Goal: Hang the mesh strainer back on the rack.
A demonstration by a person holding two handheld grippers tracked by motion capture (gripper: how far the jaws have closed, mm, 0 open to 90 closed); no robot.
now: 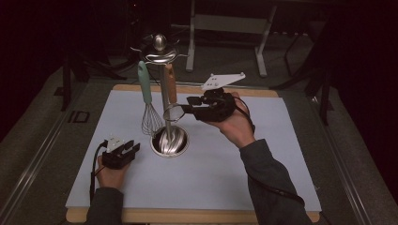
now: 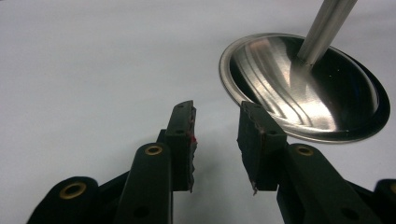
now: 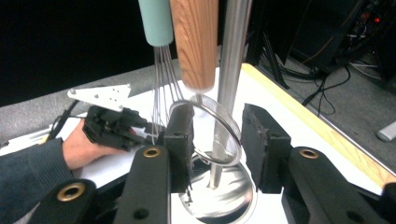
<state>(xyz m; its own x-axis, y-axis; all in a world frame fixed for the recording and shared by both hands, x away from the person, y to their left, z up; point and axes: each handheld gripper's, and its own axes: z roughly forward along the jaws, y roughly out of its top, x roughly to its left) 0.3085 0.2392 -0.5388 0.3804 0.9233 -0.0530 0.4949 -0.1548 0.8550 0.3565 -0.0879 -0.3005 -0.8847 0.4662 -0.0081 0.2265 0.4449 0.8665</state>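
My right gripper (image 3: 217, 140) brackets the wooden-handled strainer's wire ring (image 3: 219, 135), jaws parted, pads not visibly pressing; my left gripper (image 2: 217, 140) rests open, empty, on the tabletop (image 2: 93, 70).

A pale blue-grey mat (image 1: 225, 164) covers most of the table (image 1: 187, 216), whose wooden edge shows as a light strip along the near side and again along the far side behind the stand. The round, polished metal base (image 1: 170, 142) of a utensil stand sits directly on the mat, a little left of its middle, and a steel pole (image 1: 165, 101) rises straight up from the base's centre. Just to the left of the base, the left hand-held gripper (image 1: 123, 151) rests low on the mat, its open tips close to the base's rim.
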